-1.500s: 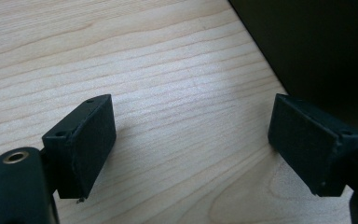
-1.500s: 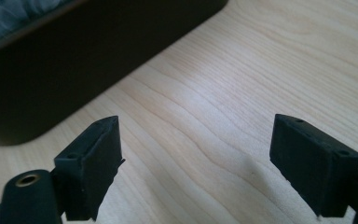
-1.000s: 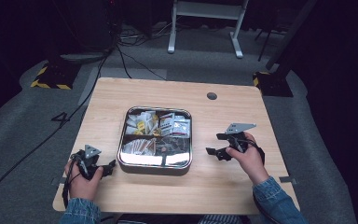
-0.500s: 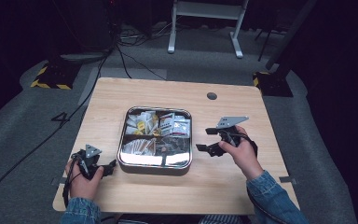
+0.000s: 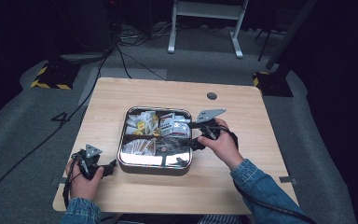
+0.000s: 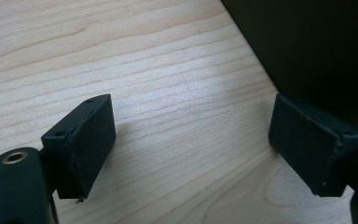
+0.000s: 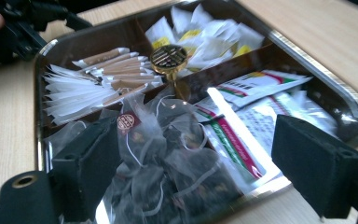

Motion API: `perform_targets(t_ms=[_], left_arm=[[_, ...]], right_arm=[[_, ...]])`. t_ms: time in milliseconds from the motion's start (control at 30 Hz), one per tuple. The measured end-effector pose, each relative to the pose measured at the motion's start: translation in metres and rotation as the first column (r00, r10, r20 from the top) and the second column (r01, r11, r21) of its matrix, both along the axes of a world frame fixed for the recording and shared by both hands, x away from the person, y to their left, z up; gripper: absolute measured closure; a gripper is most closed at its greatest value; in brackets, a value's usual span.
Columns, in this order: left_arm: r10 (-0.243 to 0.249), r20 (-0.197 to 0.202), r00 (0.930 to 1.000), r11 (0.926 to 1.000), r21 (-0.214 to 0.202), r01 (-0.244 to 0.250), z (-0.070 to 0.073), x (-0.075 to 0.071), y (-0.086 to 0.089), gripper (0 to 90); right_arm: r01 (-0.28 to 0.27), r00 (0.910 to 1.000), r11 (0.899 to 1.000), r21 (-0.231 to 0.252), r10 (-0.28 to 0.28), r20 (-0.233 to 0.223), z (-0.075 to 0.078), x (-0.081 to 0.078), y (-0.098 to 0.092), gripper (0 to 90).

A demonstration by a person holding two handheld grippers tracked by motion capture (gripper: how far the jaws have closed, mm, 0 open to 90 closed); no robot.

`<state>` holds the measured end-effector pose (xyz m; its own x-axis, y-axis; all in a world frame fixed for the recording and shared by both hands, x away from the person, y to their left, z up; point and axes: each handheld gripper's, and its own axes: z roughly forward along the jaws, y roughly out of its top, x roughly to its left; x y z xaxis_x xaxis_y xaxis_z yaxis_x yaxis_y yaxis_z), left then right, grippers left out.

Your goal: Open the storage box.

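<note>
right claw (image 7: 191, 163) agape over tray (image 7: 307, 65) rim, above tea bags (image 7: 168, 158)

One tray (image 5: 122, 148); four compartments; two claws (image 5: 108, 164) (image 5: 192, 135); one table (image 5: 242, 112)

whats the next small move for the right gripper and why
Probably lower the right gripper onto the clear mesh tea bags in the compartmented square metal tray: its jaws stand open right over that pile, gripping nothing yet.
</note>
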<state>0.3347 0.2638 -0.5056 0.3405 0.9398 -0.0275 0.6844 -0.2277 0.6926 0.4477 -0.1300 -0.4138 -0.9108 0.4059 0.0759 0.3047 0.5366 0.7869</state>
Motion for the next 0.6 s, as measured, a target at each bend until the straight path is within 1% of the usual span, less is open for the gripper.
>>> perform_targets(t_ms=[67, 100, 133, 200, 233, 300, 367, 433, 500, 600], left_arm=[[0.001, 0.002, 1.0000, 1.0000, 0.002, -0.001, 0.000, 0.000, 0.000, 15.5], [0.000, 0.001, 1.0000, 1.0000, 0.002, 0.000, 0.000, 0.000, 0.000, 15.5], [0.000, 0.000, 1.0000, 1.0000, 0.000, 0.000, 0.000, 0.000, 0.000, 15.5], [0.000, 0.000, 1.0000, 1.0000, 0.000, 0.000, 0.000, 0.000, 0.000, 15.5], [0.000, 0.000, 1.0000, 1.0000, 0.000, 0.000, 0.000, 0.000, 0.000, 15.5], [0.000, 0.000, 1.0000, 1.0000, 0.000, 0.000, 0.000, 0.000, 0.000, 15.5], [0.000, 0.000, 1.0000, 1.0000, -0.001, 0.000, 0.000, 0.000, 0.000, 15.4], [0.000, 0.000, 1.0000, 1.0000, -0.001, 0.000, 0.000, 0.000, 0.000, 15.3], [-0.004, -0.005, 1.0000, 1.0000, 0.001, 0.004, 0.000, 0.001, 0.000, 15.1], [0.000, -0.002, 1.0000, 1.0000, 0.002, 0.000, 0.000, 0.002, -0.001, 15.0]], right_arm=[[-0.007, 0.9999, 1.000, -0.002, 0.007, -0.014, -0.003, 0.003, 0.009, 15.9], [-0.007, 0.9999, 1.000, -0.001, 0.007, -0.012, -0.005, 0.005, 0.014, 15.8], [-0.005, 1.0000, 1.000, 0.007, 0.005, -0.009, -0.006, 0.007, 0.019, 15.8], [0.013, 0.9996, 0.999, 0.037, -0.012, -0.026, -0.009, 0.009, 0.027, 15.7], [0.017, 0.9992, 0.999, 0.045, -0.016, -0.036, -0.011, 0.010, 0.031, 15.7], [0.010, 0.9991, 0.999, 0.033, -0.009, -0.041, -0.013, 0.013, 0.037, 15.8], [-0.010, 0.9992, 1.000, 0.006, 0.010, -0.040, -0.015, 0.015, 0.043, 15.9], [-0.013, 0.9990, 1.000, -0.003, 0.013, -0.043, -0.017, 0.017, 0.048, 16.2], [-0.013, 0.9988, 1.000, -0.003, 0.013, -0.047, -0.018, 0.018, 0.053, 16.6], [-0.007, 0.9986, 1.000, 0.015, 0.008, -0.053, -0.019, 0.019, 0.061, 17.5]])
